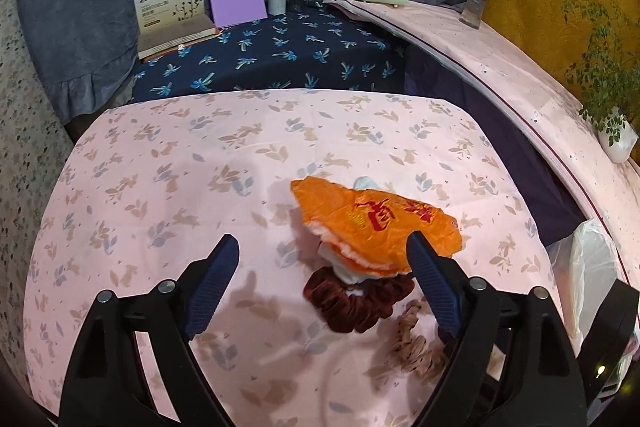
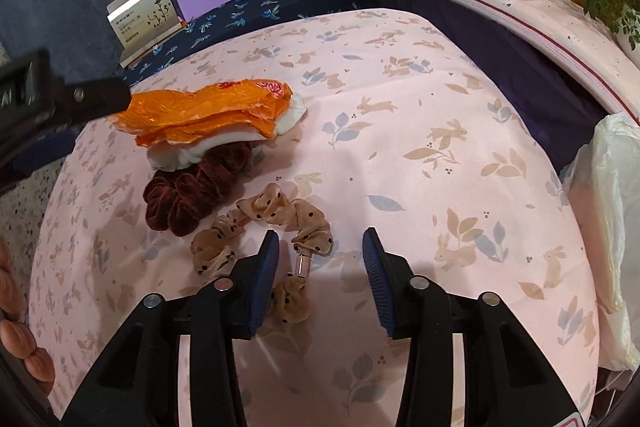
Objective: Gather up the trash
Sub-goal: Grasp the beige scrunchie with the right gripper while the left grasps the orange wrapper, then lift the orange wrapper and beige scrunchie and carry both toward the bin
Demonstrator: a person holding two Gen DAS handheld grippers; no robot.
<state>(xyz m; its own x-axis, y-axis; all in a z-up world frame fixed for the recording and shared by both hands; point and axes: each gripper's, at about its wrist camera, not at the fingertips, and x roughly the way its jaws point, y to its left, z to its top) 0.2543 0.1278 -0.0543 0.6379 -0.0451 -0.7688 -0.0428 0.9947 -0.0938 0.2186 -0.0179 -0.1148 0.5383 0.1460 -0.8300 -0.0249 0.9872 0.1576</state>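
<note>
Both wrist views look steeply down, close; both show orange wrapper (image 1: pixel 376 223)

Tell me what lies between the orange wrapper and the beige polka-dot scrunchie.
The dark red velvet scrunchie lies there, its far edge tucked under the orange wrapper, the beige polka-dot scrunchie just beyond its near edge. The right wrist view shows it best.

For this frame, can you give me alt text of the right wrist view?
An open right gripper hangs over a pink rabbit-print cloth, one jaw beside a beige dotted scrunchie. Beyond it lie a dark red scrunchie and an orange wrapper.
</note>
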